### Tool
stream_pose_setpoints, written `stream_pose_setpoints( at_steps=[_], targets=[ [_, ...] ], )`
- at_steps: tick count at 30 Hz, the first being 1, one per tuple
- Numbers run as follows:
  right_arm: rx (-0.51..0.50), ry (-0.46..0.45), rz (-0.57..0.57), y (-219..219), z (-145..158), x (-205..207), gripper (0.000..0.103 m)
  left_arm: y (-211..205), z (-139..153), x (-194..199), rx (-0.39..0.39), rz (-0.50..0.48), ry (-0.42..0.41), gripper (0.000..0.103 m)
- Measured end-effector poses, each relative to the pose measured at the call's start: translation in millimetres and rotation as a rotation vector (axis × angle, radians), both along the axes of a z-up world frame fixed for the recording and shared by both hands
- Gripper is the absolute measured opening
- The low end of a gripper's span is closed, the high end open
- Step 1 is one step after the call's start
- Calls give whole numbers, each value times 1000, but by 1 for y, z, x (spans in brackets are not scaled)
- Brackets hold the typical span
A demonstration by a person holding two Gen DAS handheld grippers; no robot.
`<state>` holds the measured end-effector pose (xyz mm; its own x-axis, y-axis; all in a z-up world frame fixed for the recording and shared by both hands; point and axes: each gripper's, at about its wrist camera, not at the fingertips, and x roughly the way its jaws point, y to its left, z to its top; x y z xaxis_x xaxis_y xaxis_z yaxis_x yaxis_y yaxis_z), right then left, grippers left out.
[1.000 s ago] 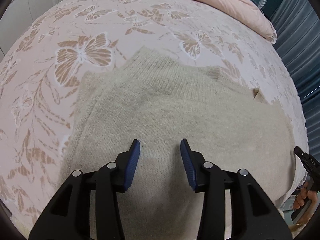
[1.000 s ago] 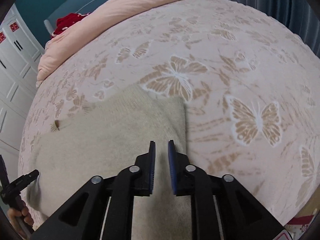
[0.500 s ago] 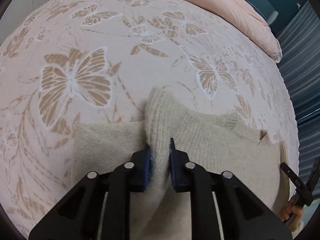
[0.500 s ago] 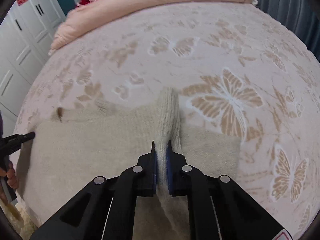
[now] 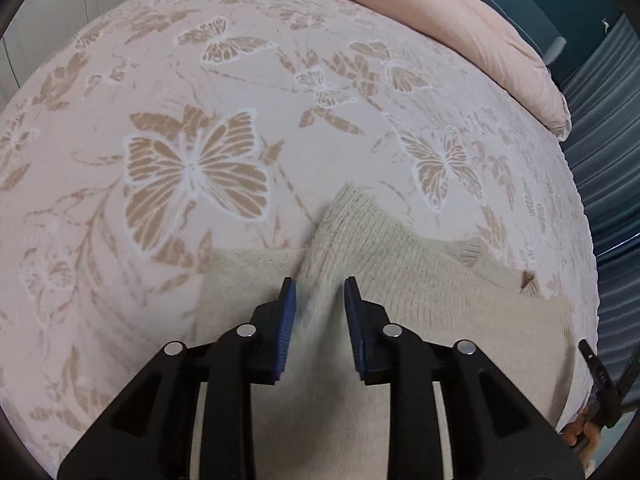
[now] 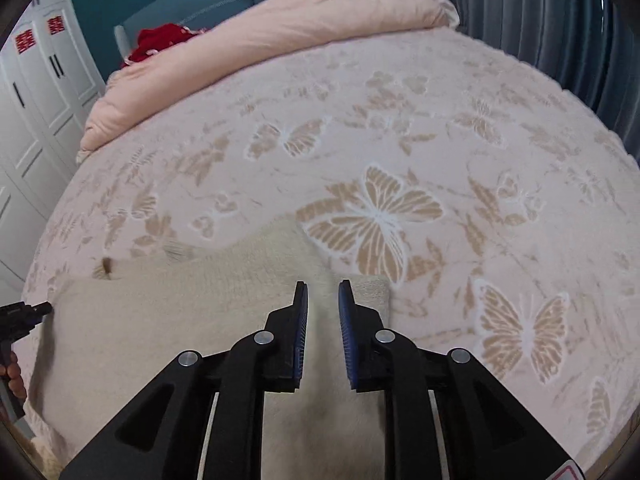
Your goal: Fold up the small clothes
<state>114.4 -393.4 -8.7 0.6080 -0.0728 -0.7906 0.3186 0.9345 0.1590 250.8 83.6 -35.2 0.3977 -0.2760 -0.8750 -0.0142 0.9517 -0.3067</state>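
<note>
A cream knitted sweater lies on the bed, its side folded inward, with a raised ridge of knit running toward the far edge. My left gripper hovers over that ridge. Its jaws are opening, the blue pads stand apart, and the fabric between them looks loose. In the right wrist view the sweater spreads to the left. My right gripper is over its folded right edge, jaws opening, pads clear of the knit. Each view catches the other gripper at its edge, held by a hand.
The pink bedspread with butterfly print stretches beyond the sweater. A rolled pink duvet lies at the far end with a red cloth behind it. White wardrobe doors stand to the left, grey curtains to the right.
Half a second ago both grippers were pinching a ridge of the sweater; now both pairs of jaws have parted and the fabric has dropped flatter. A second ago they were just closing.
</note>
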Motion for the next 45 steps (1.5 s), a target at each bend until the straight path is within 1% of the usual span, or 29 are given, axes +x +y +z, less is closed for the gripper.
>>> stream_pose_setpoints(
  at_steps=[1, 3, 4, 5, 6, 9, 11, 13, 16, 17, 18, 20, 22, 23, 24, 25, 26, 27, 29, 32, 34, 36, 37, 38, 39, 40, 41, 43, 45],
  targets=[
    [-10, -26, 22, 13, 12, -13, 22, 2, 10, -14, -5, -14, -22, 39],
    [18, -50, 87, 42, 24, -40, 33, 8, 25, -46, -41, -17, -45, 64],
    [44, -57, 117, 56, 26, -54, 35, 13, 29, -65, -62, -1, -52, 69],
    [67, -53, 129, 67, 24, -69, 43, 19, 31, -84, -90, 21, -53, 74],
    [83, -43, 124, 76, 19, -84, 51, 27, 30, -103, -130, 49, -49, 77],
    [140, 3, 66, 89, -1, -130, 52, 56, 14, -158, -257, 199, -8, 89],
    [191, 45, 25, 87, -15, -152, 53, 67, -5, -183, -328, 265, 58, 89],
    [187, 89, -35, 79, -26, -165, 54, 65, -18, -189, -305, 269, 118, 89],
    [233, 100, -110, 59, -35, -167, 59, 56, -19, -182, -327, 254, 90, 89],
    [263, 88, -129, 52, -38, -164, 64, 52, -18, -177, -332, 259, 72, 90],
    [292, 78, -150, 44, -40, -160, 65, 47, -19, -169, -346, 256, 63, 90],
    [386, 59, -184, 30, -49, -148, 67, 42, -29, -152, -383, 275, 108, 90],
    [494, 71, -240, 17, -62, -132, 68, 41, -43, -141, -462, 311, 150, 86],
    [543, 84, -261, 12, -69, -125, 68, 41, -47, -138, -509, 316, 159, 72],
    [585, 99, -279, 8, -75, -117, 64, 39, -50, -135, -535, 305, 161, 44],
    [616, 94, -294, 5, -79, -112, 54, 37, -51, -133, -513, 302, 180, 29],
    [636, 85, -306, 3, -79, -109, 19, 38, -51, -134, -507, 303, 184, 18],
    [674, 71, -297, 3, -77, -106, 18, 39, -46, -136, -519, 303, 172, 16],
    [693, -12, -260, 7, -52, -109, 16, 43, -25, -142, -505, 279, 123, 14],
    [654, -74, -142, 22, 1, -123, 15, 52, 14, -160, -480, 226, 78, 13],
    [571, -53, -93, 32, 21, -142, 15, 63, 29, -178, -460, 209, 80, 13],
    [460, 23, -70, 42, 20, -163, 15, 74, 30, -199, -450, 200, 116, 13],
    [409, 83, -60, 45, 8, -172, 16, 77, 24, -208, -439, 187, 144, 13],
    [363, 174, -49, 49, -12, -178, 19, 77, 15, -216, -426, 175, 172, 14],
    [331, 257, -59, 48, -33, -187, 21, 77, 4, -224, -418, 169, 196, 14],
    [316, 306, -88, 47, -46, -197, 22, 76, -6, -229, -414, 174, 214, 14],
    [331, 297, -115, 47, -49, -206, 22, 75, -12, -233, -405, 183, 214, 15],
    [330, 221, -158, 44, -32, -217, 25, 72, -12, -236, -388, 175, 179, 16],
    [218, 178, -184, 46, -6, -219, 37, 69, -8, -235, -369, 157, 164, 17]
  ],
)
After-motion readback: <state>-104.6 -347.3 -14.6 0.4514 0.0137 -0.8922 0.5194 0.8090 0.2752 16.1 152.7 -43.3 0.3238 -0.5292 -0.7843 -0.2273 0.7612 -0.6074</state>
